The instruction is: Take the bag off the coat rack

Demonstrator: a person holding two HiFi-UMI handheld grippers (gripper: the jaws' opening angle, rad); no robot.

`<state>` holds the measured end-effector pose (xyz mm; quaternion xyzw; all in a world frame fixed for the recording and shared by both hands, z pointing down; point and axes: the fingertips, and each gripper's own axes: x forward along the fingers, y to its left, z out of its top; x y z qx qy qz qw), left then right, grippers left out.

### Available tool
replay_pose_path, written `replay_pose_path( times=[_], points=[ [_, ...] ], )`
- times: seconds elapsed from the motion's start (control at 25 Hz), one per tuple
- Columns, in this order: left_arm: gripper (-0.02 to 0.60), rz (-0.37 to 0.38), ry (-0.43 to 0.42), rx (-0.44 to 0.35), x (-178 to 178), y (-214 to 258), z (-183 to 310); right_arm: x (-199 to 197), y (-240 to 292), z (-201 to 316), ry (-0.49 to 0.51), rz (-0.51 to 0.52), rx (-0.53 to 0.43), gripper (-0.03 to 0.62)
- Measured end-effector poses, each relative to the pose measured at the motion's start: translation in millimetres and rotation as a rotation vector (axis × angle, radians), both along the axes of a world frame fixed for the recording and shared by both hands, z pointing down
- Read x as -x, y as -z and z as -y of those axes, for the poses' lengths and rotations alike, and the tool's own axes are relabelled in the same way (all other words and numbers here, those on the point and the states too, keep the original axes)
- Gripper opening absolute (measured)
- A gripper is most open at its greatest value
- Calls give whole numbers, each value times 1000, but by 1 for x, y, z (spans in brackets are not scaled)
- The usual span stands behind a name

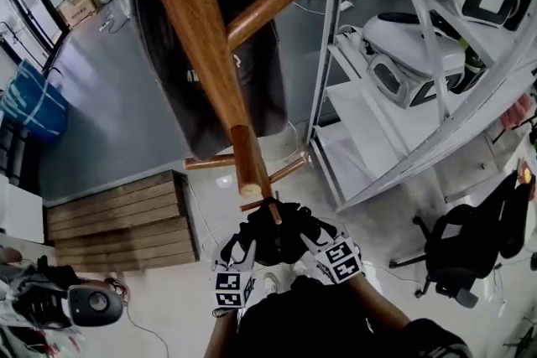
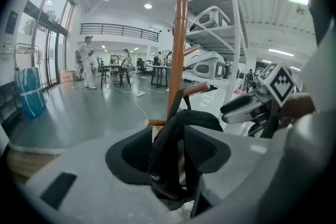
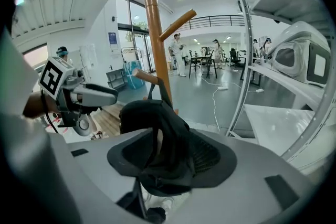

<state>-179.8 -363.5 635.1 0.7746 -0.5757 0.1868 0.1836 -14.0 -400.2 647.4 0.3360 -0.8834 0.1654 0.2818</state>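
A black bag [image 1: 277, 237] hangs low beside the wooden coat rack [image 1: 201, 38], and both grippers meet on it. In the left gripper view the bag's strap [image 2: 170, 144] runs up to a short low peg [image 2: 197, 89]. My left gripper [image 2: 170, 165] stands open, with the black fabric loose in the gap between its jaws. My right gripper [image 3: 168, 165] is open too, with the bag's body [image 3: 157, 128] lying between its jaws. In the head view the left gripper [image 1: 246, 247] and right gripper [image 1: 309, 237] flank the bag under the pole's foot.
A large dark cloth item [image 1: 168, 54] hangs higher on the rack. White metal shelving [image 1: 403, 96] with white shells stands close on the right. A wooden pallet [image 1: 117, 218] lies to the left, a black office chair [image 1: 470, 247] to the right. People [image 2: 86, 60] stand far off.
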Motion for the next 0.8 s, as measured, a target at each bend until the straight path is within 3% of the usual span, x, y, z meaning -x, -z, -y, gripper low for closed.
replay_pose_path(
  times=[0.32,0.8],
  points=[
    [249,28,-57,92,3,-41,15,-9,-30,15,31,-90,43,221],
    [250,55,-106,210,1,-82,24,3,-73,19,80,-139,117,235]
  ],
)
